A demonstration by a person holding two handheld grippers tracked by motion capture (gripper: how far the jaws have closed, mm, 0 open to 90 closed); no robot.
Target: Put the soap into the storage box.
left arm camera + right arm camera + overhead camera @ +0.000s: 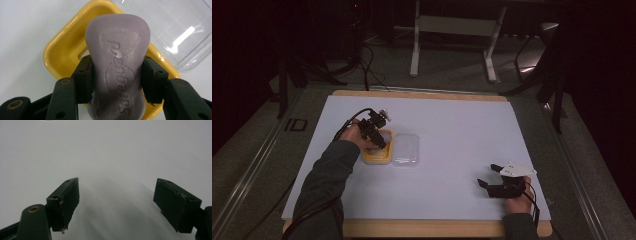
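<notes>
Left gripper view: lilac soap bar [117, 62], embossed lettering on its top face, is pinched across its waist by both black jaws of the left gripper [117, 80], pads pressed flat against its sides. Bar sits over the yellow soap dish [58, 53]; I cannot tell whether its underside already touches the dish floor or hangs just above it. A slot in the dish base shows just left of the bar. Clear plastic lid [180, 32] lies to the right of the dish, touching or nearly touching its edge, hollow side not determinable.

High view: left gripper [379, 141] angled down onto the yellow soap dish [378, 156] at left-centre of the white table sheet [462, 125]; clear lid [406, 149] just beside the dish on its right. Person's dark-sleeved left forearm [324, 185] comes in from the near edge.

Right gripper [489, 176] rests near the right near corner, well apart from the dish. Right gripper view: jaws spread wide, nothing between them, bare white sheet ahead.

Progress, as judged: the soap is at the dish but not let go, so placing is nearly complete. Left to do: release the bar, then probably fit the clear lid over the dish, a likely job for the idle right gripper.
</notes>
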